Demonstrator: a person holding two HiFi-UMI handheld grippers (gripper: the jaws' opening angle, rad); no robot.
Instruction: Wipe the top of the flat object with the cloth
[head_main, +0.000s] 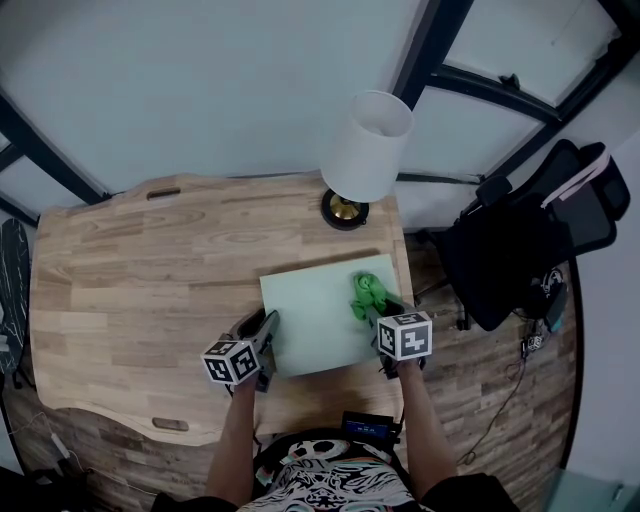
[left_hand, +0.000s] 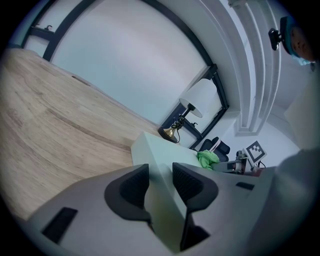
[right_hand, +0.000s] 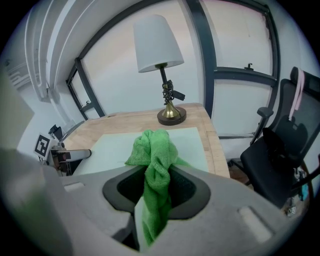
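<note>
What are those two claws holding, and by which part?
The left gripper pinches the pale green board by its left edge; the right gripper clamps the green cloth around its bunched middle.

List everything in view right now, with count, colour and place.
table: one, light wood, under everything
flat board: one, pale green, on the table's right part, near the person
cloth: one, bright green, bunched at the board's right side
lamp: one, white shade, brass base, table's back right
office chair: one, black, on the floor right of the table
left hand-held gripper: one, grey, shut on the board's left edge
right hand-held gripper: one, grey, shut on the cloth
</note>
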